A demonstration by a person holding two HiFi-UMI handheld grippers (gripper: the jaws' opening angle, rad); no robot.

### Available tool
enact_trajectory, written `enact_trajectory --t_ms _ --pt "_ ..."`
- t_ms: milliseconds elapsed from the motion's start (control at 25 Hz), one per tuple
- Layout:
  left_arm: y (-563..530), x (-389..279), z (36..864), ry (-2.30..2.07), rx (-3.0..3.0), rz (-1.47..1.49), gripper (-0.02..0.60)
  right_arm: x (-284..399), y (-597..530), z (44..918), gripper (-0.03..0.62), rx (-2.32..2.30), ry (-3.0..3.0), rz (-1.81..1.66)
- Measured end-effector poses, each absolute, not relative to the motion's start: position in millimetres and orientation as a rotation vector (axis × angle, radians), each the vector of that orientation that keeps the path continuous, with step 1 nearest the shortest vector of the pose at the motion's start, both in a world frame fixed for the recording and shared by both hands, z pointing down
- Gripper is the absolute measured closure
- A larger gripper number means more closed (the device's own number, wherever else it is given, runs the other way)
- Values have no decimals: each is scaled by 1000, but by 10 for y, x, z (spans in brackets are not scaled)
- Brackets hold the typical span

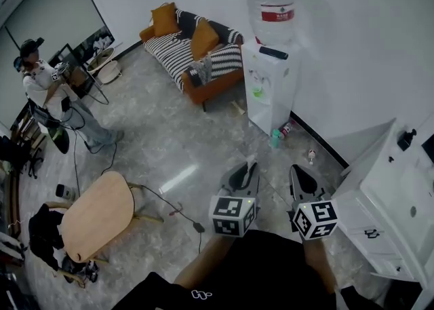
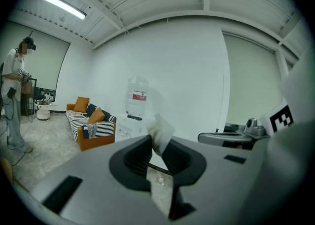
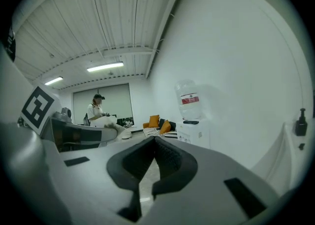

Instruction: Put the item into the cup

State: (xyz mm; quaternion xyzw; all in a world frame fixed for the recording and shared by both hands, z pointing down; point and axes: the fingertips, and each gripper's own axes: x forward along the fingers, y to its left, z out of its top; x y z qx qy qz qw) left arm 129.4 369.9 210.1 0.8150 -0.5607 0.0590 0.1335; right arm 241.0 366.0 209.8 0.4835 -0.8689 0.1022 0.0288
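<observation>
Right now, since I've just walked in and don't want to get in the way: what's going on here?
A person stands holding two grippers out over the floor, facing a water dispenser. The left gripper is clamped on a thin pale packet that sticks up from its jaws. The right gripper is shut with nothing in it. No cup is plainly in view, so the packet hasn't gone anywhere. A second person stands across the room.

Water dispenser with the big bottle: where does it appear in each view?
Head view: water dispenser at top centre, by the wall.
Left gripper view: water dispenser left of centre.
Right gripper view: water dispenser right of centre.
Shared landmark: orange sofa to its left in all.
</observation>
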Motion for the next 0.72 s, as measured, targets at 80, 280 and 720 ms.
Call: enact_trajectory --t_ms 80,280,720 --pt "3656 1330 2147 -1607 2367 181 525 2458 3605 2154 585 1514 -2663 340" --pt "3573 1226 2186 -1609 2350 180 525 2314 3537 2212 585 1477 -2663 350" --pt "3317 660 2310 -1703 2216 133 525 1757 3288 2321 585 1311 -2674 321"
